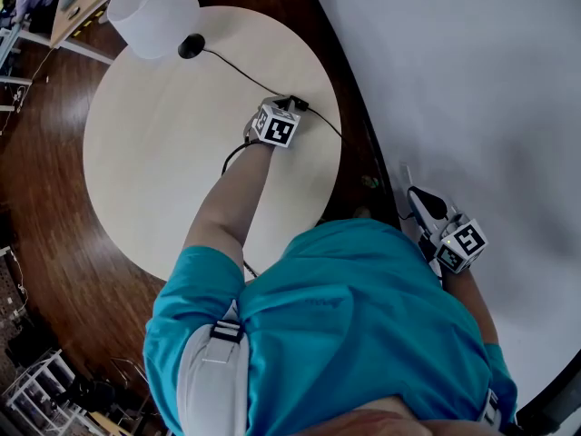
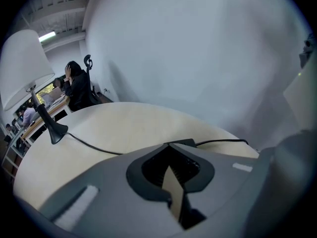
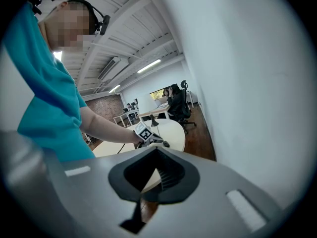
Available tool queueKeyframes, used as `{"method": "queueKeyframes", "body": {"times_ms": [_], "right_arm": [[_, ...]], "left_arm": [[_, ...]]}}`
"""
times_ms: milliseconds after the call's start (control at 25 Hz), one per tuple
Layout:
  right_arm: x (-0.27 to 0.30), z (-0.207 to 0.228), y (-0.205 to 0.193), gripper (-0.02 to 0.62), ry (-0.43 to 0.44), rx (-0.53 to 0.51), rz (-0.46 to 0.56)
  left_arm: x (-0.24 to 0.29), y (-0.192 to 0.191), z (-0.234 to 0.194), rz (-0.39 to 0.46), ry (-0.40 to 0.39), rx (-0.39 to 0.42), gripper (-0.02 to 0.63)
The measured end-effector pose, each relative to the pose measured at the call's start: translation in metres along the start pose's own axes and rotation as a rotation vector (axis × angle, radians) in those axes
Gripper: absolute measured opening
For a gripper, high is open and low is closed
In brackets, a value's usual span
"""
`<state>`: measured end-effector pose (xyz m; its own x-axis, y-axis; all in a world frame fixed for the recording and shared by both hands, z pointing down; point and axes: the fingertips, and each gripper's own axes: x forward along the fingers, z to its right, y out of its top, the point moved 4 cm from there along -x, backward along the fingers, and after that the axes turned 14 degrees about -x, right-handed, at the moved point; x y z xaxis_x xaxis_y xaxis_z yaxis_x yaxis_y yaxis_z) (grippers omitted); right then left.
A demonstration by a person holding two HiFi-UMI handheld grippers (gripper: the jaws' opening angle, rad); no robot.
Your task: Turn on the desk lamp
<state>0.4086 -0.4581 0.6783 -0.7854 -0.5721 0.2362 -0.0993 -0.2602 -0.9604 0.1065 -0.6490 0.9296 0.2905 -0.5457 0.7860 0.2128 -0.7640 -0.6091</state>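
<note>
The desk lamp has a white shade and a black base, and stands at the far left of the round beige table. The shade looks unlit. A black cord runs from the base to an inline switch near the table's right edge. My left gripper is shut, its tips right at the switch; I cannot tell whether they touch it. My right gripper hangs off the table by the white wall, shut with nothing in it.
The cord continues past the switch over the table's edge. A white wall stands close on the right, with dark wooden floor around the table. Desks and a seated person are beyond the lamp.
</note>
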Motion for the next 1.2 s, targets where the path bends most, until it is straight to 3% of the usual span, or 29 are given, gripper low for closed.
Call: {"method": "queueKeyframes", "body": {"times_ms": [880,1200], "right_arm": [[-0.003,0.011,-0.011,0.002,-0.008,0.022,-0.008],[0.000,0.009,-0.011,0.002,0.002,0.024,-0.015]], "left_arm": [[0.021,-0.001,0.018,0.014,-0.042,0.023,0.107],[0.019,0.002,0.023,0.002,0.016,0.182,0.104]]}}
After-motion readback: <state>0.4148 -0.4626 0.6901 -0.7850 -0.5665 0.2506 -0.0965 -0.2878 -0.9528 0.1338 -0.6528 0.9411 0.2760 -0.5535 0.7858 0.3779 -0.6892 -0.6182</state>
